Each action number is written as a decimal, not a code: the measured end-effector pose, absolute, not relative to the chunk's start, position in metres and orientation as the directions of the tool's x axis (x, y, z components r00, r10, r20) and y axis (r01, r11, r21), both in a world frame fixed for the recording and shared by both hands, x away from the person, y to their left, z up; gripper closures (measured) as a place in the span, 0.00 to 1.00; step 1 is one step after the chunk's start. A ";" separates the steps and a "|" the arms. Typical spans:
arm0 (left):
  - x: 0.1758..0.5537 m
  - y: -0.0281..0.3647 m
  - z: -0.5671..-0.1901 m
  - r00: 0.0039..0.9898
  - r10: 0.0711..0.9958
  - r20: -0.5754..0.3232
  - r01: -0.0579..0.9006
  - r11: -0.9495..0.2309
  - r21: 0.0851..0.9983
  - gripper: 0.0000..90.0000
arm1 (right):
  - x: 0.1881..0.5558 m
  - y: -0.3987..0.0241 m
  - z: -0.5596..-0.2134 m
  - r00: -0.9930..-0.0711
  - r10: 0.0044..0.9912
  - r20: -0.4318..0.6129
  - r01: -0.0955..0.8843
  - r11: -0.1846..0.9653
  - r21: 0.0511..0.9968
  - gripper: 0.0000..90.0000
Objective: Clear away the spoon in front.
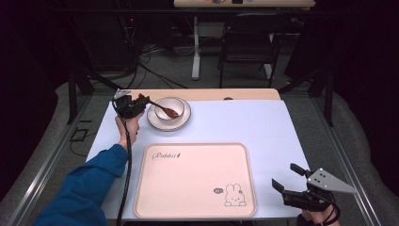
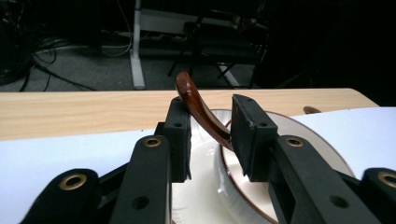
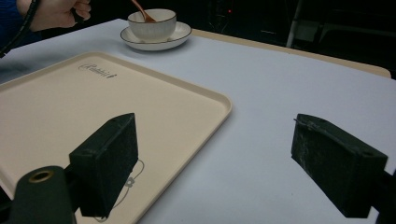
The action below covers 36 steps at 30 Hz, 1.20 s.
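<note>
Brown and glossy, the wooden spoon (image 2: 201, 112) was caught by its handle between the pads of the left gripper (image 2: 211, 140), the jaws closed in on it so that the handle crossed slantwise from the left pad's upper corner down to the right pad's inner face. Its head was seen lying in the small white bowl (image 1: 170, 108), just beyond that gripper's tips, and the bowl stood on a white saucer (image 1: 184, 121). Such a skewed hold was judged insecure: the smooth handle could pivot or slide between the pads on lifting, and a head dragged across the rim could tip the bowl or shift it on the saucer. Beyond the saucer the pale blue mat gave way to a bare wooden strip (image 2: 93, 109) and then the table's far edge, so little room was left that way. Toward the person lay the empty cream tray (image 1: 197, 207), its low raised lip to be cleared by anything carried over. The right gripper (image 1: 291, 180) was held wide open with nothing between its jaws, beside the tray's near corner and well apart from the bowl.
</note>
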<state>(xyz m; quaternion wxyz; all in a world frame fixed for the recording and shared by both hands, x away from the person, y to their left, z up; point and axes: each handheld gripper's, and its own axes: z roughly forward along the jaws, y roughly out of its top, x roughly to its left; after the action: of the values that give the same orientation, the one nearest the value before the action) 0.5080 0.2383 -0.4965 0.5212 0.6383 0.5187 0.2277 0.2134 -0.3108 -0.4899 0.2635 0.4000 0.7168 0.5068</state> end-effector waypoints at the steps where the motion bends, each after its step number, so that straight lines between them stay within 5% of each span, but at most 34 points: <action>1: 0.508 0.238 -0.497 0.358 0.900 -0.250 0.425 0.081 0.902 0.77 | 0.213 -0.311 -0.490 -0.541 0.840 0.028 0.306 0.166 0.937 0.15; 36: 0.491 0.226 -0.470 0.475 0.831 -0.291 0.360 0.118 0.925 0.94 | 0.213 -0.312 -0.490 -0.541 0.841 0.021 0.299 0.168 0.939 0.15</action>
<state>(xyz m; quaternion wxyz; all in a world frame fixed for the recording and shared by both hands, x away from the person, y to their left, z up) 0.4915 0.2260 -0.4696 0.5810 0.6323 0.4708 0.2025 0.2132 -0.3117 -0.4898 0.2670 0.3978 0.7162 0.5075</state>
